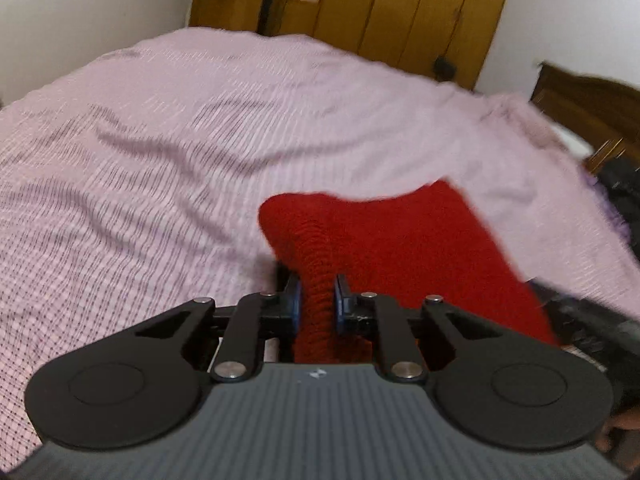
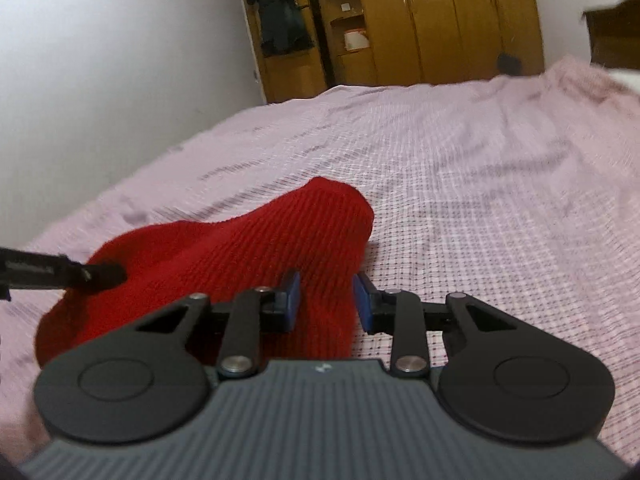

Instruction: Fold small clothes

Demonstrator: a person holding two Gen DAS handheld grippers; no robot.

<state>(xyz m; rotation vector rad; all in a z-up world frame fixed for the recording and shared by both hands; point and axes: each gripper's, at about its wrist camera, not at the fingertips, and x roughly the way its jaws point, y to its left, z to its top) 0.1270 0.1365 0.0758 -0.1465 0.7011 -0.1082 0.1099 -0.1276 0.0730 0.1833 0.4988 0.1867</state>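
While the left hand-held gripper (image 1: 316, 298) pinches a bunched ridge of the red knit (image 1: 400, 240), the right hand-held gripper (image 2: 327, 300) has its jaws around the knit's other edge with a small gap showing, so I cannot tell whether it grips. The knit lies partly lifted on the bed (image 2: 500, 200). To fold well, I would keep both corners level and taut, then lay one edge onto the other. Open pink bedspread stretches ahead and to both sides; the wardrobe (image 2: 440, 20) and wall stand well apart.
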